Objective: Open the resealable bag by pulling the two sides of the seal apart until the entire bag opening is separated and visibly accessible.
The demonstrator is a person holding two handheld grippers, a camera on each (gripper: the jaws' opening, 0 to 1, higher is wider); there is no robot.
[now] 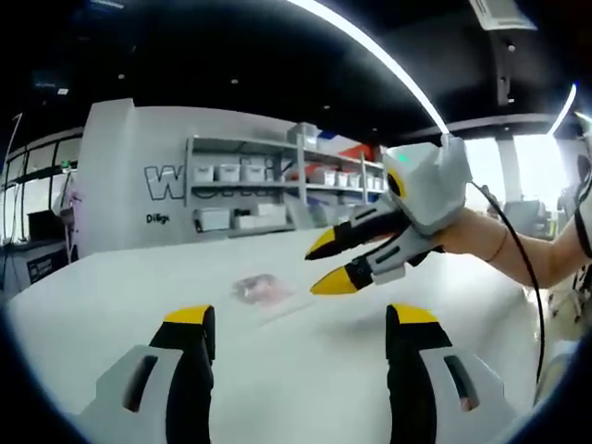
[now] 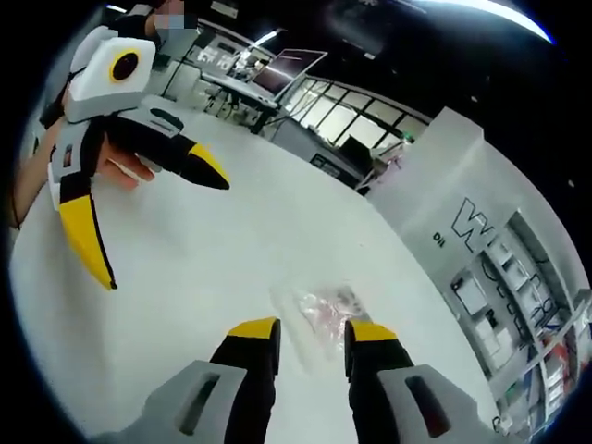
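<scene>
A clear resealable bag (image 1: 264, 289) with pinkish contents lies flat on the white table (image 1: 120, 287). My left gripper (image 1: 301, 319) stands open just short of it, jaws spread wide with nothing between them. My right gripper (image 1: 324, 266) reaches in from the right, held in a person's hand, its yellow tips apart and hovering just right of the bag. In the right gripper view the bag (image 2: 324, 310) lies just beyond my right gripper (image 2: 313, 330), which is open and empty. The left gripper (image 2: 162, 231) hangs wide open at the upper left, well away from the bag.
Shelves with white bins (image 1: 250, 176) stand against a white lettered wall behind the table. Desks with a laptop (image 2: 289, 69) stand beyond the table's far edge. A cable (image 1: 527, 268) trails along the person's forearm at the right.
</scene>
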